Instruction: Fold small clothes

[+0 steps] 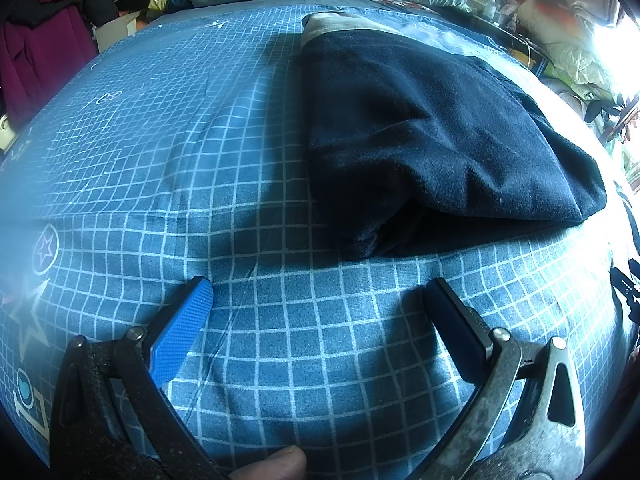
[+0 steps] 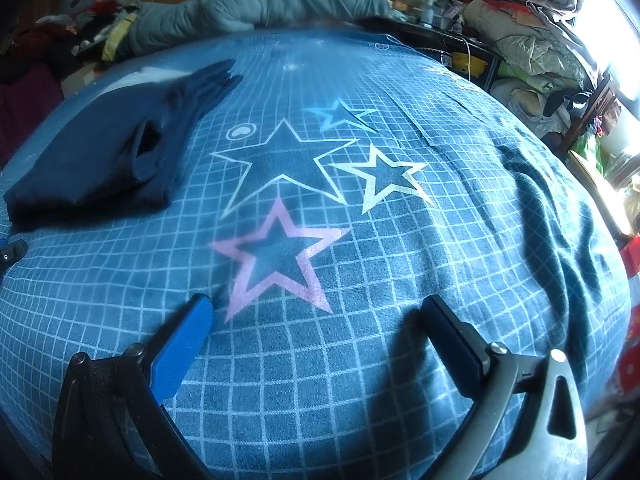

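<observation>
Both tongs, left [image 1: 316, 296] and right [image 2: 316, 312], hung wide open and empty over the bed [image 1: 160, 140]; just beyond the left tongs lay the dark garment [image 1: 432, 136], seemingly folded into a rough stack; little looked left beyond tidying.

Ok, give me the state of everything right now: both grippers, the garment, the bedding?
Left gripper: open, empty, short of the garment.
Right gripper: open, empty, over the pink star.
Navy garment: folded over, lying on the bedsheet, untouched.
Blue grid bedsheet: spread, wrinkled at right.
Grey quilt: bunched up at the far end.
</observation>
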`<state>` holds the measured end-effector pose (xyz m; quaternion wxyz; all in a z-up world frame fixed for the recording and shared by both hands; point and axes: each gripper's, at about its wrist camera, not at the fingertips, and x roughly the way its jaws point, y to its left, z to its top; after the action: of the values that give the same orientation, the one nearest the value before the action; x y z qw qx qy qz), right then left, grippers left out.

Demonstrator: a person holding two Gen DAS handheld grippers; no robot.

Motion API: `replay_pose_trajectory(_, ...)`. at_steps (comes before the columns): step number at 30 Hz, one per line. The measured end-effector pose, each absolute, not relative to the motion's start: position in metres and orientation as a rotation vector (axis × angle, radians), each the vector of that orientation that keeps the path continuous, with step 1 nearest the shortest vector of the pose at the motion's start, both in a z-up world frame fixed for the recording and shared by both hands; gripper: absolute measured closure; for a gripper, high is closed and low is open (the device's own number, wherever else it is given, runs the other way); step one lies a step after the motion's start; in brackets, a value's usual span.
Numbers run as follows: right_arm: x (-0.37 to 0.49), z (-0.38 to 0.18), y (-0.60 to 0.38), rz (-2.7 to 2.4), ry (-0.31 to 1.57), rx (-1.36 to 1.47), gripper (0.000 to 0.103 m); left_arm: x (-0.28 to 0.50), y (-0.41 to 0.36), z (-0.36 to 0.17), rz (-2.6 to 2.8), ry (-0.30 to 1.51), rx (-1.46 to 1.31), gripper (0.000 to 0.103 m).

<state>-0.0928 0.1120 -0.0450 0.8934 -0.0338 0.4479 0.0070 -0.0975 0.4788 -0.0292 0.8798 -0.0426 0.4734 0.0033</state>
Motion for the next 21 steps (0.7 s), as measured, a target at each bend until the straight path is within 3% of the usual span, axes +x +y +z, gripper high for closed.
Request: replay_pose_trajectory(21,-0.0907,-0.0449,0.1130,0.014,0.926,-0.075,0.000,-0.0949,0.4801,-0.0295,0.012,0.990,-0.083,0.000)
